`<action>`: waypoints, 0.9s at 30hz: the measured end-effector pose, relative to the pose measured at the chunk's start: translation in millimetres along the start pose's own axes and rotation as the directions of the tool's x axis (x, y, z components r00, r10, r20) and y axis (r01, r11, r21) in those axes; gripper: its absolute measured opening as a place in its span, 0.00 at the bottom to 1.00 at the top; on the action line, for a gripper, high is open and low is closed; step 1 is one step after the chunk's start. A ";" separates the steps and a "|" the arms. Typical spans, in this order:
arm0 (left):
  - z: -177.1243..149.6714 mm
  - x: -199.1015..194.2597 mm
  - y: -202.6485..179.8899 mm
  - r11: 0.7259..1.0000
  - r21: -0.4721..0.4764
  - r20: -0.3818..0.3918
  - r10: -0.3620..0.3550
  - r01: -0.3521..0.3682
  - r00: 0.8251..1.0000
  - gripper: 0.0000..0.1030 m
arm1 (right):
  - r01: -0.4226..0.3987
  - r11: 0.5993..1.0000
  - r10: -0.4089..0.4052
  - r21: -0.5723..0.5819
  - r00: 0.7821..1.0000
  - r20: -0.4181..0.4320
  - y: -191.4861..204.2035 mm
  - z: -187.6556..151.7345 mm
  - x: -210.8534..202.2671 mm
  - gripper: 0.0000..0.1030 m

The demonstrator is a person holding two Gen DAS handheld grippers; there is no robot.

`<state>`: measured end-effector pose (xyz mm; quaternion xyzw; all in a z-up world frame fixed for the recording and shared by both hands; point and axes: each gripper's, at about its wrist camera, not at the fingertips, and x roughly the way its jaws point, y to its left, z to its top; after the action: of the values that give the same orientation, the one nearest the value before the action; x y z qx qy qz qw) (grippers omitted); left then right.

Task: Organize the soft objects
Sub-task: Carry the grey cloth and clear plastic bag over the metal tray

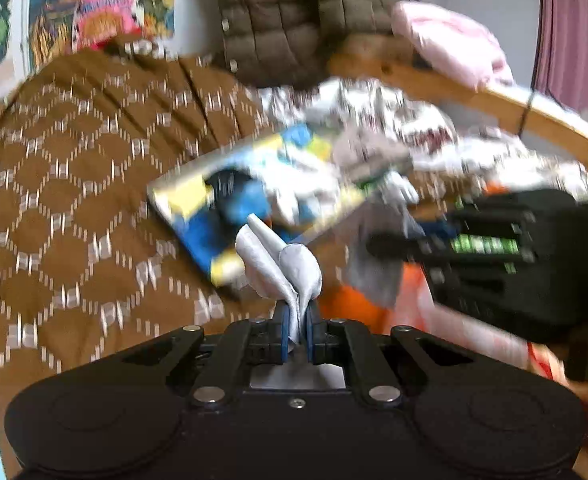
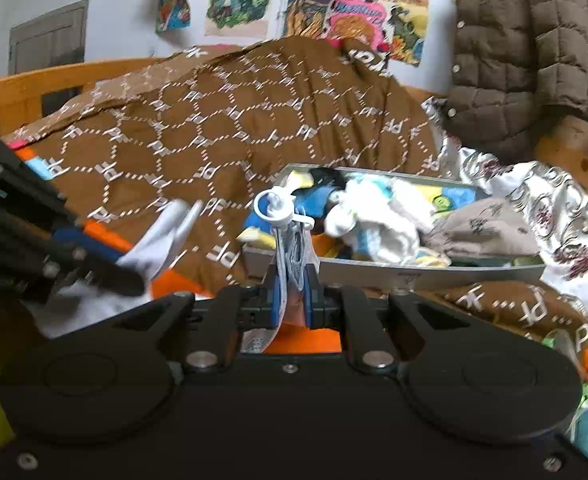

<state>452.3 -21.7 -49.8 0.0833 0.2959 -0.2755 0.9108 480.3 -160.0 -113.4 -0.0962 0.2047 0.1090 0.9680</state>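
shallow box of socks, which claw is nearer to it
Right. The right claw sits just before the shallow box; the left claw is farther off to its side.

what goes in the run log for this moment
left gripper: shut on white sock | right gripper: shut on sock bundle | tray: holds socks

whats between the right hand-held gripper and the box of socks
In the right wrist view, the right hand-held gripper is shut on a grey cloth piece with a white plastic hook; only that lies before the box.
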 end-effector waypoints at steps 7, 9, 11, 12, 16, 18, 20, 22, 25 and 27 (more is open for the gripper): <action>58.9 47.3 4.7 0.999 -0.042 0.165 0.009 -0.002 0.986 0.08 | 0.076 0.997 -0.076 0.004 0.995 0.063 -37.7 35.3 2.0 0.05; 74.2 61.9 5.7 0.998 -0.063 0.192 0.008 0.004 0.981 0.08 | 0.095 0.995 -0.094 -0.007 0.992 0.078 -53.0 49.2 7.1 0.05; 86.5 75.3 8.6 0.994 -0.109 0.215 0.013 0.010 0.976 0.08 | 0.107 0.994 -0.107 -0.005 0.991 0.077 -69.5 63.6 15.0 0.05; 92.2 82.0 10.3 0.990 -0.143 0.221 0.011 0.021 0.975 0.08 | 0.114 0.993 -0.113 -0.002 0.991 0.075 -77.5 70.2 18.2 0.05; 108.3 109.6 14.3 0.974 -0.221 0.240 0.012 0.043 0.971 0.08 | 0.100 0.993 -0.104 0.066 0.993 0.058 -110.9 93.2 33.8 0.05; 114.1 123.3 15.0 0.967 -0.250 0.250 0.016 0.049 0.968 0.08 | 0.082 0.990 -0.087 0.112 0.995 0.042 -125.6 100.5 47.9 0.05; 118.9 137.5 19.5 0.957 -0.284 0.255 0.015 0.060 0.967 0.08 | 0.061 0.984 -0.065 0.167 0.998 0.018 -143.5 105.5 64.0 0.05; 120.1 150.5 23.8 0.947 -0.314 0.248 0.016 0.065 0.969 0.08 | 0.048 0.975 -0.047 0.215 0.999 -0.006 -159.4 107.0 81.1 0.06; 118.0 170.7 28.7 0.935 -0.351 0.210 0.038 0.039 0.977 0.08 | 0.031 0.954 -0.019 0.297 0.999 -0.042 -187.7 103.6 103.3 0.06; 116.7 183.8 29.7 0.934 -0.357 0.165 0.081 -0.017 0.983 0.08 | 0.043 0.946 -0.022 0.323 0.997 -0.071 -197.9 97.1 112.9 0.06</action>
<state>649.9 -116.7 -63.1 -0.0994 0.2564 -0.2010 0.9402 667.0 -307.8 -45.3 0.0572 0.2502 0.0547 0.9650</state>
